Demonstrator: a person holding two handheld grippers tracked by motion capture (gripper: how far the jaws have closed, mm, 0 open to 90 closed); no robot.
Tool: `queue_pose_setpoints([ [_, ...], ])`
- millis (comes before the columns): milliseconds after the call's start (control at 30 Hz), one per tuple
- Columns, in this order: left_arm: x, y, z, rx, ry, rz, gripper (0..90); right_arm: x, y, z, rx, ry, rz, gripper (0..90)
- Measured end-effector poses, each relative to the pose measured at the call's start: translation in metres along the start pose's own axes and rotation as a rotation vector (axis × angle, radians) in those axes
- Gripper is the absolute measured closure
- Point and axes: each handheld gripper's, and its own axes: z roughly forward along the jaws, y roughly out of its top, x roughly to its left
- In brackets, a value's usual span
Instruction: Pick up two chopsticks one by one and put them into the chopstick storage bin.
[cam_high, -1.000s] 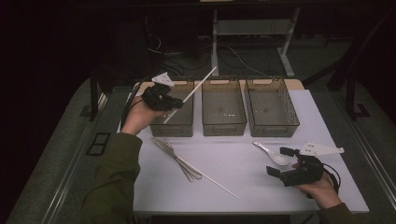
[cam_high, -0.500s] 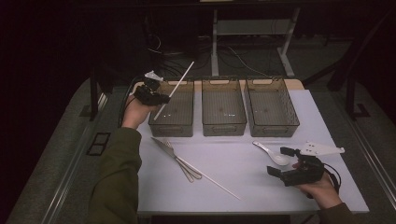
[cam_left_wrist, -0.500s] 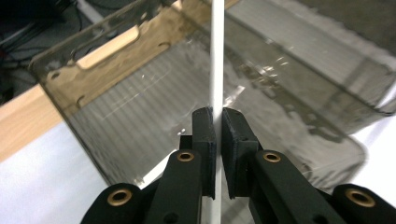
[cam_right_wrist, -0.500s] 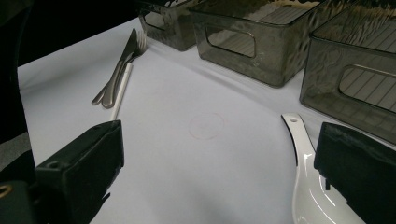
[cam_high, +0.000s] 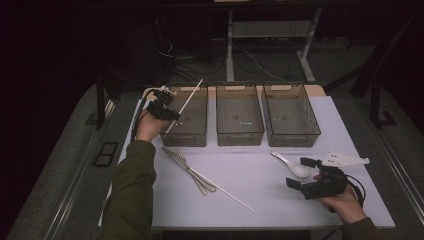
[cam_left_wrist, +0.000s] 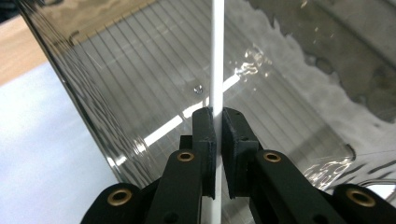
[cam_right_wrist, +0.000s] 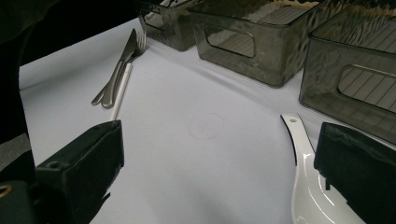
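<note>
I've got the left gripper (cam_high: 167, 111) clenched on a white chopstick (cam_high: 186, 102) over the left bin (cam_high: 187, 136), not dropped yet, while my right gripper (cam_high: 303, 174) gapes empty beside the spoon (cam_high: 292, 165), with fork (cam_high: 192, 172) and second chopstick (cam_high: 230, 195) waiting on the counter (cam_high: 260, 165).

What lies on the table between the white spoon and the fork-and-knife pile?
Mostly bare white table separates the white spoon from the fork and knife; in the high view a thin white chopstick runs diagonally into that stretch.
</note>
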Motion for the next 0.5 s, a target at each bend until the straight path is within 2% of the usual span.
queue_pose_setpoints([
  [167,-0.003,-0.001,0.008,0.028,0.004,-0.025,83.3,0.0,0.0,-0.001,-0.002,0.001,-0.001,1.5],
  [300,-0.004,-0.003,0.012,0.041,0.014,-0.026,83.2,0.0,0.0,-0.001,-0.004,0.001,0.0,1.5],
  [500,-0.004,-0.003,0.012,0.048,0.002,-0.023,81.9,0.0,0.0,-0.001,-0.002,0.002,-0.004,1.5],
])
